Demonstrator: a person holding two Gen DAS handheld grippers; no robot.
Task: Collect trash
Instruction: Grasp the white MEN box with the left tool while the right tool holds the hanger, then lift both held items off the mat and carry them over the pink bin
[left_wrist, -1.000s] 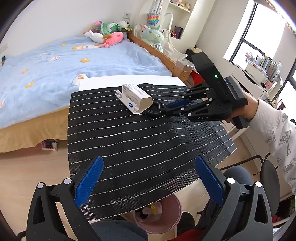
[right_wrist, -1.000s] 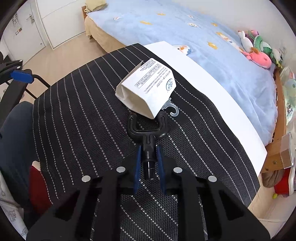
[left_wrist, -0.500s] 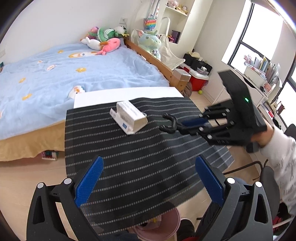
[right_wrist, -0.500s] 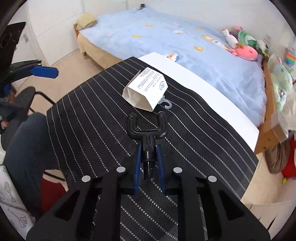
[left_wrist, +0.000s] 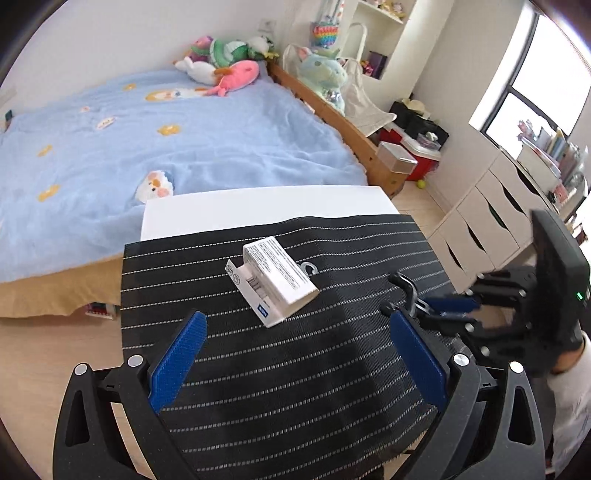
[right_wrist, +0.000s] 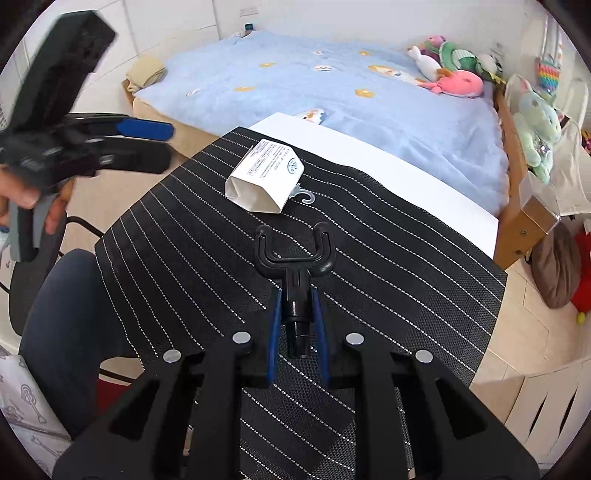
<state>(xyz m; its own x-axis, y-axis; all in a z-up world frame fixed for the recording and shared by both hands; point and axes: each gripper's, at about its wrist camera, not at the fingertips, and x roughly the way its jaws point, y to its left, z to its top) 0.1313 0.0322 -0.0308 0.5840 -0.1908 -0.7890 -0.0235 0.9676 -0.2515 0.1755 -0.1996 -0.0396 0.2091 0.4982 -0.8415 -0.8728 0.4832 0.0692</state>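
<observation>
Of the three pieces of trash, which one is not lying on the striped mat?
The black forked plastic piece: the right tongs hold it by its stem above the mat. The white carton and the small clear hook lie there.

Left tool (left_wrist: 295, 354) agape, right tool (right_wrist: 297, 314) clamped.

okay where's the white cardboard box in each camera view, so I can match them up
Left wrist: white cardboard box lies at centre on the striped mat, ahead of the open left tool.
Right wrist: box sits upper centre, beyond the black forked piece.
Shared landmark: small clear plastic hook touching the box.
</observation>
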